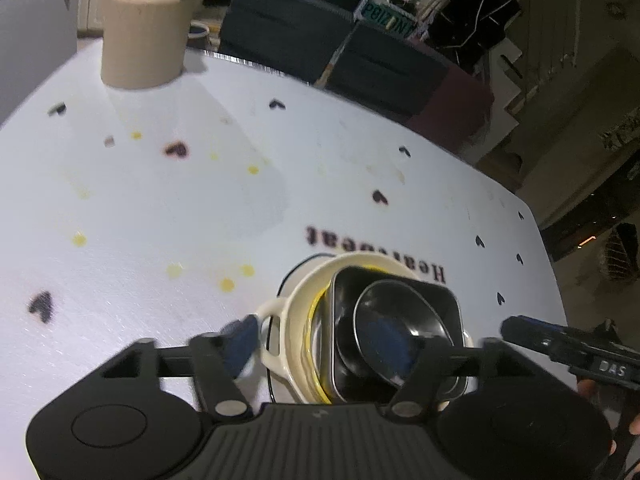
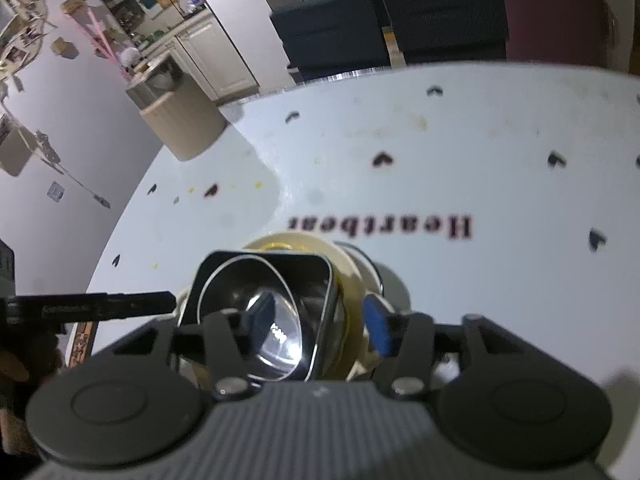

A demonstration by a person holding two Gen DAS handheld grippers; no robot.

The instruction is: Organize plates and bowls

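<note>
Nested stack, near centre of the white worktop [image 1: 160, 208]: cream handled bowl [image 1: 296, 312] at the bottom, yellow rim, black square dish [image 1: 436, 300], then a dark oval dish [image 1: 400, 320] on top. We note the left hand-held gripper [image 1: 320, 344] and right hand-held gripper [image 2: 316, 316] both spread apart, straddling the stack, clamped on nothing. Risk: a finger catches a rim in pulling away and tips the loosely seated upper dishes.

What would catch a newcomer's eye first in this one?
The nested stack of dishes near the table's front edge: a cream handled bowl holding a black square dish and a glossy round bowl. Behind it, "Heartbeat" lettering on the white tablecloth, and a beige cylinder at the far corner.
</note>
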